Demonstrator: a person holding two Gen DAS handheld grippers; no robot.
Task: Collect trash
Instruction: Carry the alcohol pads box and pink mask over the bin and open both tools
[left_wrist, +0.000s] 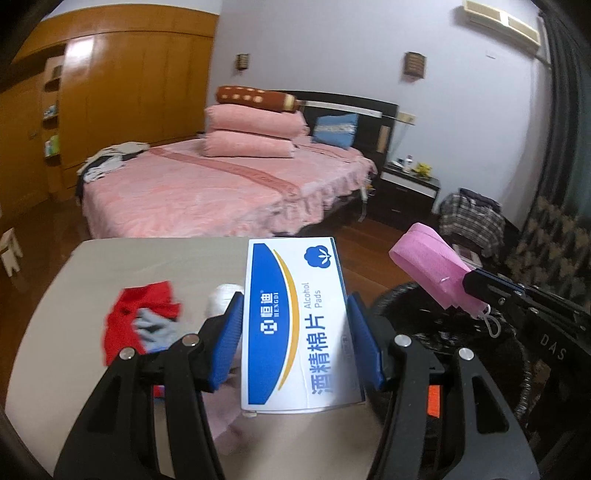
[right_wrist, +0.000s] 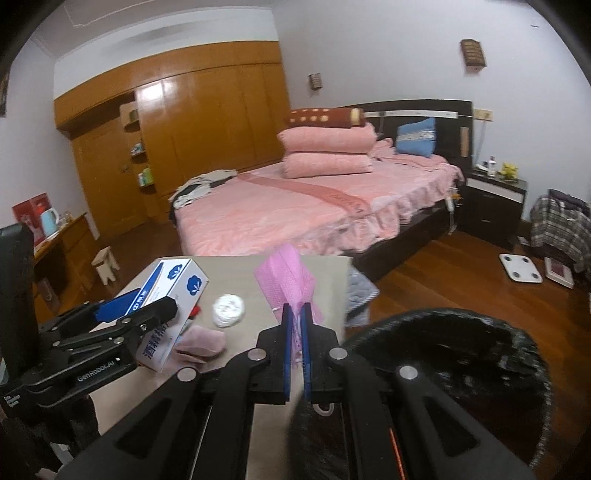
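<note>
Black left gripper up close, blue pads clamped on both long sides of a white-and-blue alcohol pads box, box lifted off the table and tilted up toward the bed. From the right wrist view the same box sits in that gripper at left, one end sticking up past the fingers. Right gripper squeezed nearly closed, pinching a pink mesh sleeve; sleeve stands up above the fingertips, a thin white loop hangs from it near the pads. In the left view the pink sleeve is held over the rim of a black-lined trash bin. Bin sits just beside the table's right edge, dark inside, contents not readable.

On the beige table: crumpled white tissue ball between the two grippers, a pale pink pad near the box's lower end, a red and grey cloth to the left, blurred. Behind: pink bed with stacked pink quilts, blue pillow, wooden wardrobe, dark nightstand, white scale on the wood floor.
</note>
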